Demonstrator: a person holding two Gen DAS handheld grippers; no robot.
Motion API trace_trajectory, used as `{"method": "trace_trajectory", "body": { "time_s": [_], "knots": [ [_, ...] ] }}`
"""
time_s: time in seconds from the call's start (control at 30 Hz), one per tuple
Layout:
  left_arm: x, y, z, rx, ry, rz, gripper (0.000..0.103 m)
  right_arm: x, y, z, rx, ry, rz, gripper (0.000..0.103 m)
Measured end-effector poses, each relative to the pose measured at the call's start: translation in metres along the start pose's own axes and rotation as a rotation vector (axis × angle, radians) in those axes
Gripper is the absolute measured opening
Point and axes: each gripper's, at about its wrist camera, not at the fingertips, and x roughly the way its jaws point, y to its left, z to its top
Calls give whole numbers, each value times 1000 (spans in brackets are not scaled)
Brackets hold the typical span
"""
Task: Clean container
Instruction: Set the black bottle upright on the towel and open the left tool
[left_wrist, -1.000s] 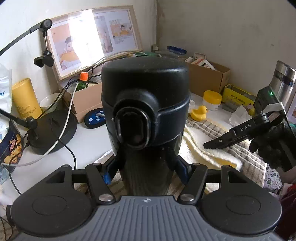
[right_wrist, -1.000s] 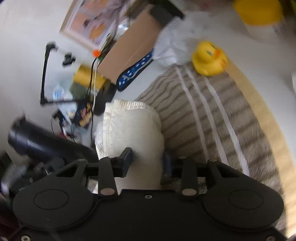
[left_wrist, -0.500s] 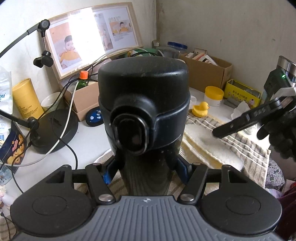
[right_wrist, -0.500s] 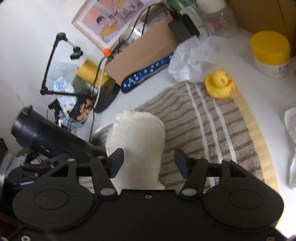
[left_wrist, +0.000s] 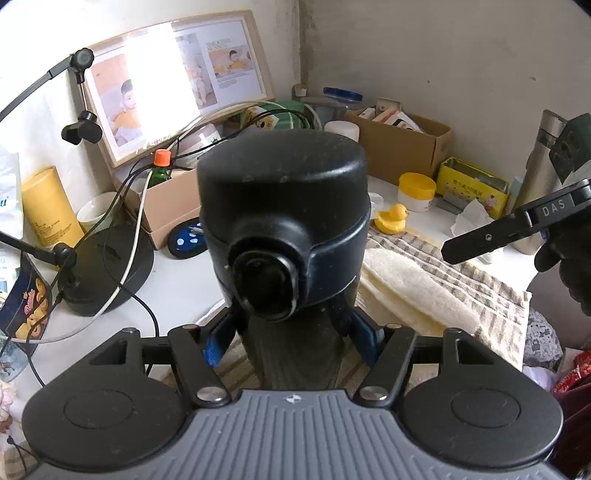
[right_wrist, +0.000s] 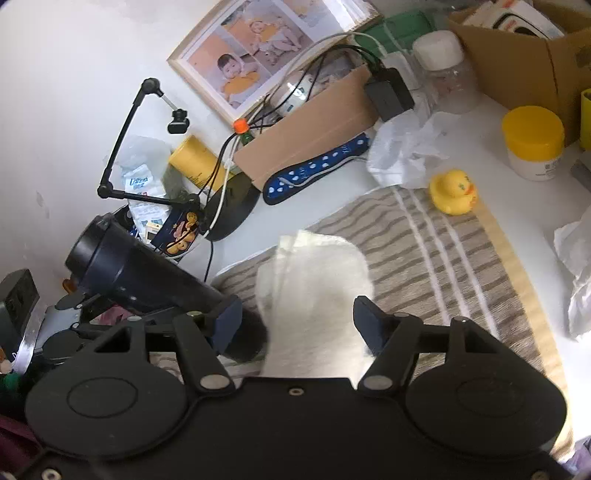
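1. At the far left of the left wrist view, a yellow tube (left_wrist: 50, 206) stands against the wall beside a white cup (left_wrist: 96, 213), behind the round black base (left_wrist: 110, 273) of a jointed stand.
2. A framed photo sheet (left_wrist: 177, 85) leans on the wall, with a low cardboard box (left_wrist: 166, 205) in front of it and a green bottle with an orange cap (left_wrist: 161, 158) standing in that box.
3. In the middle, the black flask (left_wrist: 284, 221) fills the left wrist view, lid towards the camera. The left gripper (left_wrist: 291, 339) has it by the body; its jaws are opening, the blue pads still at both sides of the flask.
4. Right of the flask, a folded cream cloth (left_wrist: 413, 284) lies on a striped towel (left_wrist: 476, 280) spread on the table.
5. A yellow rubber duck (left_wrist: 392, 219) sits at the towel's far edge, near a jar with a yellow lid (left_wrist: 417, 192) and a yellow tin (left_wrist: 472, 188).
6. The right gripper (right_wrist: 297, 326) hangs above the cream cloth, jaws opening and standing wide, pads clear of the cloth. In its view the flask lies slanted at the lower left, with its base just beside the left pad.
7. At the far right of the left wrist view, a gloved hand (left_wrist: 572, 266) holds the right gripper, with a steel bottle (left_wrist: 543, 162) behind it.
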Motion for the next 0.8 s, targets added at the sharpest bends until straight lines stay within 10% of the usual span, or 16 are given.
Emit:
{"method": "trace_trajectory", "body": {
  "time_s": [0.8],
  "knots": [
    [-97, 30, 33, -144, 64, -86, 86, -48, 162, -14, -93, -60, -351, 81]
  ]
}}
